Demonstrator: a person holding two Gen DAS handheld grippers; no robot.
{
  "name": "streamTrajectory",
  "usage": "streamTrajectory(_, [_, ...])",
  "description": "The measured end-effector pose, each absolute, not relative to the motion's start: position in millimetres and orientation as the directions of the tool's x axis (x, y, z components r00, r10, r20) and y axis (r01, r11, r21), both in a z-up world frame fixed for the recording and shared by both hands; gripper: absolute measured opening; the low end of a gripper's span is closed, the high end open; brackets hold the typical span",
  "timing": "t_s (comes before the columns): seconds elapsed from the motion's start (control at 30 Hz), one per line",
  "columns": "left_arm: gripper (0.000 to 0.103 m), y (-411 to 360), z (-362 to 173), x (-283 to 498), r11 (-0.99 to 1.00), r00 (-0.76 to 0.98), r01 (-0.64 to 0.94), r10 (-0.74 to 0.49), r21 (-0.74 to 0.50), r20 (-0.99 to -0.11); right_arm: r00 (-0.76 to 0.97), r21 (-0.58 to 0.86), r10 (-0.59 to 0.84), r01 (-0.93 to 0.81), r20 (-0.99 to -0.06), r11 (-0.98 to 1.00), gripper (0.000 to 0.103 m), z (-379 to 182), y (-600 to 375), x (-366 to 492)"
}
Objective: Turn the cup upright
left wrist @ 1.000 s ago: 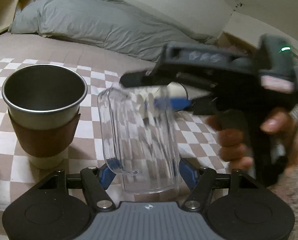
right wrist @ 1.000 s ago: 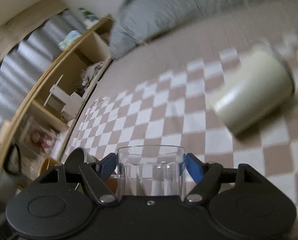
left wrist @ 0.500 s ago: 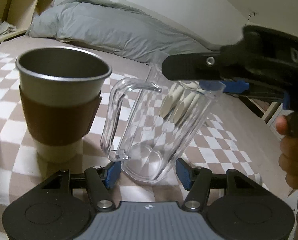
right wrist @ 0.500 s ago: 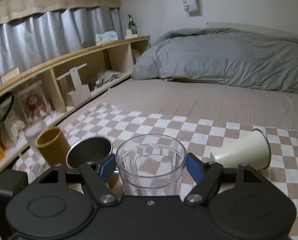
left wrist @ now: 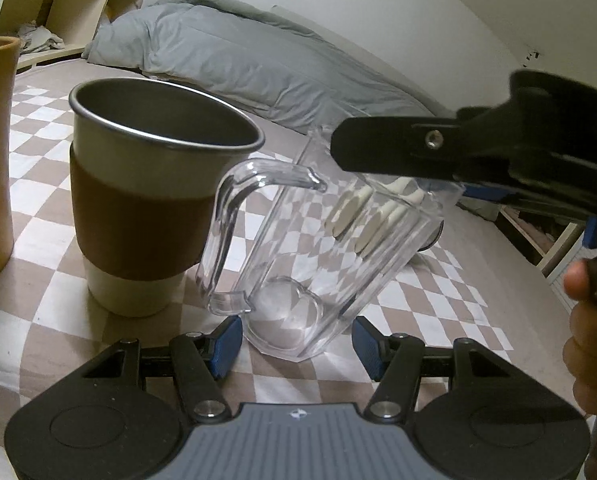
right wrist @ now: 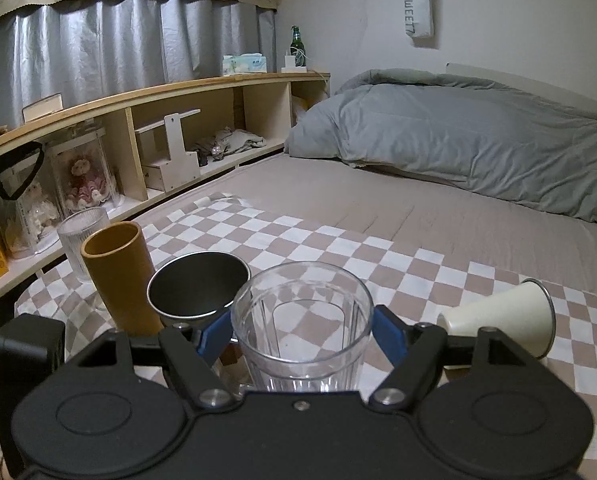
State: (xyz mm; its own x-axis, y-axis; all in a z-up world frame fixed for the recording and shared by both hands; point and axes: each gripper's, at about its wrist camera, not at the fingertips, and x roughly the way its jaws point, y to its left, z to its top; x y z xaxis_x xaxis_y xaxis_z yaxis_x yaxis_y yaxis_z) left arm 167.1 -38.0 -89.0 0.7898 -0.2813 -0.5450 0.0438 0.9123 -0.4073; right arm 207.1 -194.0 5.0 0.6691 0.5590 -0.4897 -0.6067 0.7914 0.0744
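Observation:
A clear plastic cup with a handle (left wrist: pixel 318 248) stands mouth up on the checkered cloth, leaning a little to the right. My right gripper (right wrist: pixel 302 334) is shut on its rim (right wrist: pixel 302 304); in the left wrist view its black body (left wrist: pixel 478 156) comes in from the right, over the cup's mouth. My left gripper (left wrist: pixel 298 344) is open, its blue pads (left wrist: pixel 226 344) on either side of the cup's base without touching it.
A steel cup with a brown sleeve (left wrist: pixel 146 208) stands upright just left of the clear cup. A tan tumbler (right wrist: pixel 118 276) and a ribbed glass (right wrist: pixel 82 240) stand further left. A cream cup (right wrist: pixel 502 316) lies on its side to the right. A shelf and a bed lie behind.
My right gripper has turned the clear cup from lying over to mouth up and set it down on the cloth. My left gripper stayed open around the base and moved in closer.

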Motion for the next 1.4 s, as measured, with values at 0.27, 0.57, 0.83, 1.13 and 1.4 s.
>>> streamTrajectory(0.27, [0.062, -38, -88, 168, 0.91, 0.785, 0.036, -0.282, -0.414, -0.551, 0.67, 0.075, 0.56, -0.607, -0.487, 0.791, 0.077, 4, -194, 208])
streamTrajectory(0.57, [0.074, -32, -81, 156, 0.915, 0.767, 0.03, -0.28, -0.403, -0.577, 0.662, 0.162, 0.586, -0.588, -0.467, 0.793, 0.091, 8, -207, 206])
streamTrajectory(0.83, [0.093, -27, -59, 126, 0.945, 0.788, 0.058, -0.241, -0.322, -0.567, 0.733, 0.139, 0.525, -0.521, -0.432, 0.842, 0.099, 17, -234, 179])
streamTrajectory(1.13, [0.103, -20, -29, 91, 0.974, 0.84, 0.074, -0.177, -0.215, -0.513, 0.804, 0.125, 0.438, -0.426, -0.403, 0.896, 0.103, 18, -258, 136])
streamTrajectory(1.4, [0.103, -21, -9, 62, 0.989, 0.89, 0.09, -0.131, -0.115, -0.438, 0.847, 0.093, 0.369, -0.362, -0.382, 0.928, 0.103, 9, -265, 94])
